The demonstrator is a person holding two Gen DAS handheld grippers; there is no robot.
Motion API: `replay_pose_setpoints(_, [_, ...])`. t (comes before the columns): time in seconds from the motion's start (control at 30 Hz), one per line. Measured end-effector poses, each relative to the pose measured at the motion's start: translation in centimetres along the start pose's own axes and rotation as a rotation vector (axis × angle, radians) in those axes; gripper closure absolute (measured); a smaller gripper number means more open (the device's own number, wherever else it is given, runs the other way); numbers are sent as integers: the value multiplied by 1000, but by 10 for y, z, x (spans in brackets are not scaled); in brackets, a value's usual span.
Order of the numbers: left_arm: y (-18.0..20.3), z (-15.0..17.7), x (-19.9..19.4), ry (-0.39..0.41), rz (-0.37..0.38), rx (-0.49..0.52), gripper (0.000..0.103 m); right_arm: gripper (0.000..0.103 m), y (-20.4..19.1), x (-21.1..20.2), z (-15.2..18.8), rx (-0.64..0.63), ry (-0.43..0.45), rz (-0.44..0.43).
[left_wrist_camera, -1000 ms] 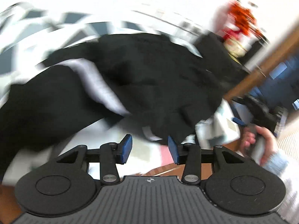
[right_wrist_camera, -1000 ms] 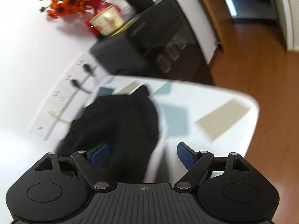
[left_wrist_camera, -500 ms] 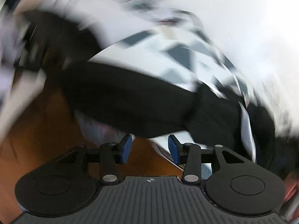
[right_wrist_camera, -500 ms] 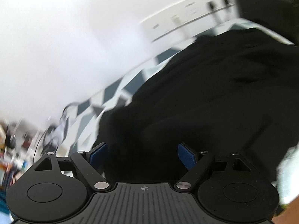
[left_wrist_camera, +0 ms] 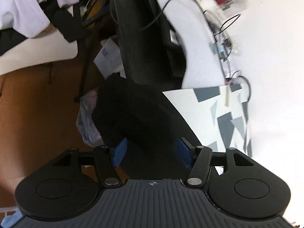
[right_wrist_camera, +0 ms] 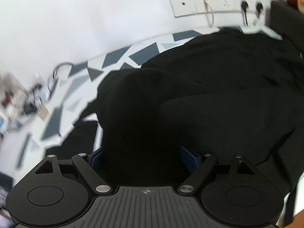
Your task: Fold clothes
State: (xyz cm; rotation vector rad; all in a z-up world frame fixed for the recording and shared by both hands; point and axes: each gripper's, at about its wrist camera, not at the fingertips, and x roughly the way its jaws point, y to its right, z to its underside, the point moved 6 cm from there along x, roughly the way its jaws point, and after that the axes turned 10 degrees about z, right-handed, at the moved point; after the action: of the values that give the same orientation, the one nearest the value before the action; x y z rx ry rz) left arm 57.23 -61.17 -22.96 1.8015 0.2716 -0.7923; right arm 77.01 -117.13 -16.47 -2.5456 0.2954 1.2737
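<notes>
Hanging over the table edge, your black garment (left_wrist_camera: pixel 133 114) bulges between the 2 blue pads (left_wrist_camera: pixel 118 152) of your left gripper (left_wrist_camera: pixel 151 151); its jaws are opening, and the pads do not visibly press the cloth. Your right gripper (right_wrist_camera: pixel 144 157) stands wide apart above the same black garment (right_wrist_camera: pixel 209 98), which is spread across the grey-patterned tablecloth (right_wrist_camera: pixel 114 58); its pads flank the cloth without pinching it. Wall sockets (right_wrist_camera: pixel 218 3) sit behind. Brown floor (left_wrist_camera: pixel 38 114) lies below, with white clothing (left_wrist_camera: pixel 20 9) piled beyond.
</notes>
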Motion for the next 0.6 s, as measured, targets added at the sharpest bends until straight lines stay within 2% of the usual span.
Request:
replay_pose_setpoints(0.1, [11, 1, 12, 22, -30, 35, 47, 24, 3, 7, 2, 12, -6, -3])
replay_pose_setpoints(0.2, [15, 4, 18, 41, -60, 16, 53, 23, 4, 13, 4, 27, -11, 0])
replay_pose_setpoints(0.27, [14, 2, 20, 56, -86, 10, 71, 23, 2, 16, 6, 24, -17, 1])
replay_pose_setpoints(0.3, [11, 2, 21, 60, -105, 13, 93, 23, 0, 16, 7, 15, -17, -1])
replay_pose_setpoints(0.43, [5, 12, 7, 53, -88, 27, 99, 23, -13, 9, 10, -35, -1, -37])
replay_pose_setpoints(0.53, [12, 28, -9, 24, -96, 123, 99, 22, -25, 0, 14, -70, 13, -67])
replay_pose_setpoints(0.6, [17, 39, -24, 21, -73, 165, 99, 22, -29, -6, 13, -66, 31, -79])
